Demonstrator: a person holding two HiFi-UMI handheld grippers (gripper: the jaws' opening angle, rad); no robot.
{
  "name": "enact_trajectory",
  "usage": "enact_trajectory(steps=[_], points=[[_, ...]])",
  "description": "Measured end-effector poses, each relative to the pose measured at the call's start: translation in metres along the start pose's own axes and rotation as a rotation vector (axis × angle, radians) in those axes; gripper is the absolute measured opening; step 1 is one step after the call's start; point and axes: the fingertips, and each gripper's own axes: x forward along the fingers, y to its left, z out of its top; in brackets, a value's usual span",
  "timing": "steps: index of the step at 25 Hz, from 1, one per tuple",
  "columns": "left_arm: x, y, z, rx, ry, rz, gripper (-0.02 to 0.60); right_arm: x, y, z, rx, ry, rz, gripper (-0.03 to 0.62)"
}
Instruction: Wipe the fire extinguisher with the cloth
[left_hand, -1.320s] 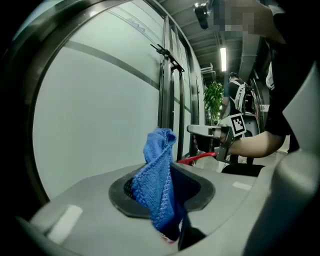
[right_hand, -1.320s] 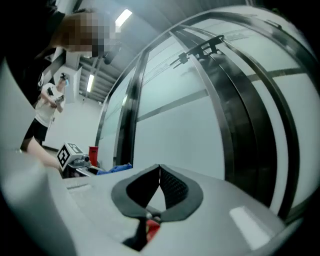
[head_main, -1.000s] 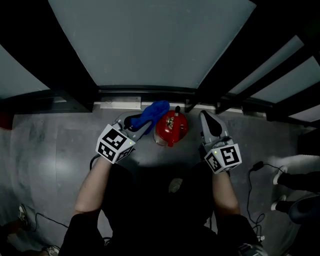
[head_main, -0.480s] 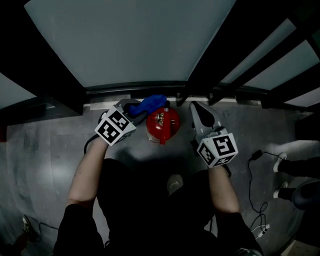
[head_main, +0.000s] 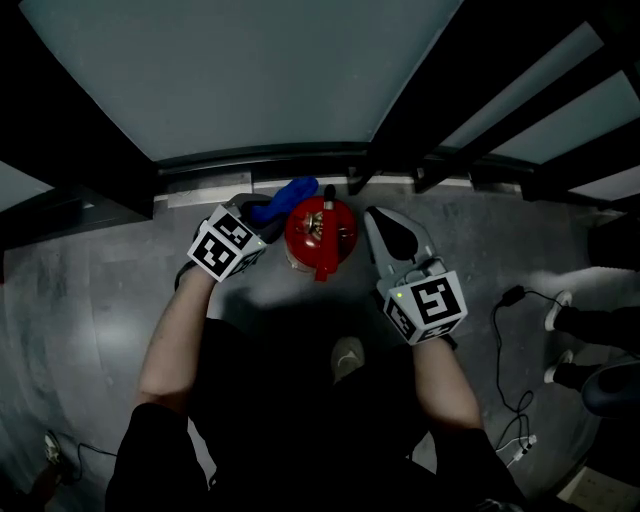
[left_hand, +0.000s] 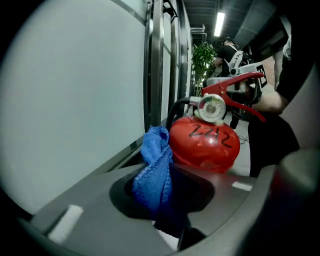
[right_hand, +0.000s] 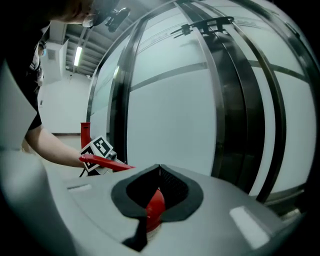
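Observation:
The red fire extinguisher (head_main: 318, 236) stands on the grey floor at the foot of a glass wall, seen from above. My left gripper (head_main: 262, 212) is shut on the blue cloth (head_main: 283, 198), which bunches against the extinguisher's upper left side. In the left gripper view the cloth (left_hand: 157, 167) hangs from the jaws just in front of the red body (left_hand: 206, 144), below the gauge (left_hand: 211, 106). My right gripper (head_main: 373, 217) is shut with nothing in it, close beside the extinguisher's right side. Its own view shows the red body (right_hand: 154, 208) behind its tips and the red lever (right_hand: 103, 162).
Glass panels in dark frames (head_main: 262, 165) close off the far side. A black cable with a plug (head_main: 509, 298) lies on the floor at right, near another person's shoes (head_main: 556, 310). My own shoe (head_main: 347, 357) shows below the extinguisher. A plant (left_hand: 202, 56) stands down the corridor.
Both grippers have closed in on the extinguisher. The left one has brought the cloth against its upper left side, and the right one has moved nearer its right side.

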Motion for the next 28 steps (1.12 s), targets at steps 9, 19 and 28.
enact_trajectory(steps=[9, 19, 28], points=[[0.03, -0.001, -0.055, -0.215, -0.032, -0.014, 0.098, -0.002, -0.001, 0.0, 0.12, -0.005, -0.009, 0.003], [0.069, -0.007, -0.125, -0.427, 0.015, 0.029, 0.098, -0.006, 0.003, 0.004, 0.193, -0.015, -0.012, 0.003], [0.102, -0.008, -0.175, -0.589, 0.044, 0.067, 0.098, -0.017, 0.005, 0.003, 0.18, -0.01, -0.017, 0.003]])
